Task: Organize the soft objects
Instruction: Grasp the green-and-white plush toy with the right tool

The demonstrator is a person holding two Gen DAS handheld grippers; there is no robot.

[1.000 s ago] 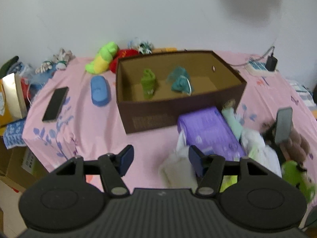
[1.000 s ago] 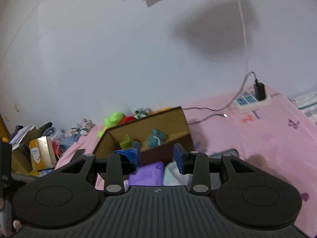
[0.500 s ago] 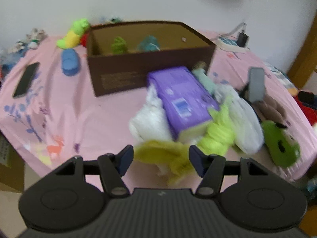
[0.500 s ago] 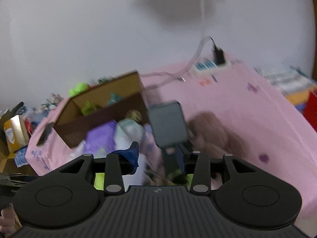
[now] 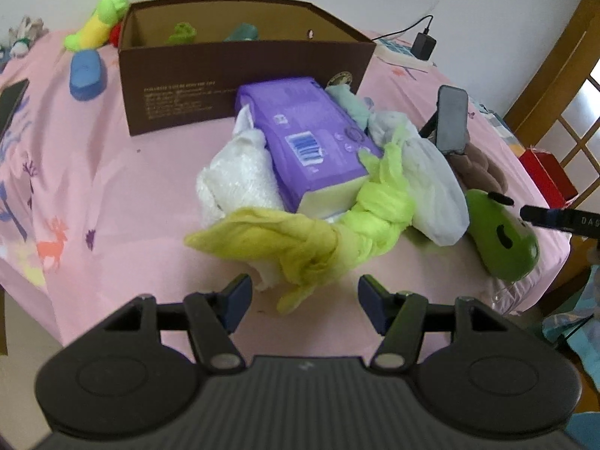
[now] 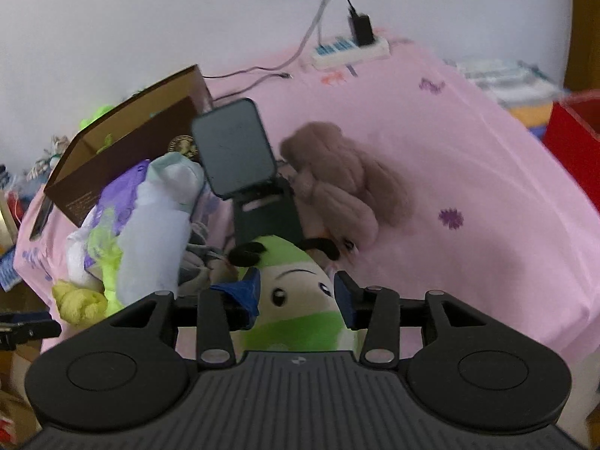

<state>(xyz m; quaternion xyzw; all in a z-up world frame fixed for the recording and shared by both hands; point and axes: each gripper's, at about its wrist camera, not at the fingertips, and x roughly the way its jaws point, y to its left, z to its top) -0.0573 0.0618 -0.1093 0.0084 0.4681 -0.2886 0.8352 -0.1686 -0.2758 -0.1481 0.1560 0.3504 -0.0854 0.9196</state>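
Two hand-held grippers hang over a bed covered in a pink printed sheet point(image 5: 112, 187), near its front edge.

The left gripper point(image 5: 303, 302) has its jaws standing wide apart with nothing pressed between them. The tail of a knotted yellow-green cloth point(image 5: 300, 240) reaches toward the gap without touching either pad.

The right gripper point(image 6: 296, 296) is near the front right corner of the bed. Its jaws have just been opening and now stand moderately apart. Between them sits the head of a green and cream plush toy point(image 6: 296, 292); whether the pads touch it cannot be told. A scrap of blue material clings to the left pad.

Behind the knotted cloth lies a heap of soft things: a white fluffy towel point(image 5: 236, 180), a purple tissue pack point(image 5: 303, 138) resting on the heap, and a pale blue-white cloth point(image 5: 431, 172) beside it. To the right of the heap a dark phone point(image 5: 452, 118) stands upright on a small stand, and a brown plush toy point(image 6: 337, 183) lies just beside that stand.

Farther back, toward the middle of the bed, an open brown cardboard box point(image 5: 240, 71) stands with its near wall touching the tissue pack. Inside it are a small green soft item point(image 5: 182, 32) and a teal one point(image 5: 242, 32).

Left of the box lies a blue pouch point(image 5: 86, 75). At the far left corner rests a yellow and green plush toy point(image 5: 97, 24). At the far right edge a white power strip point(image 6: 348, 50) lies with a black charger plugged in.
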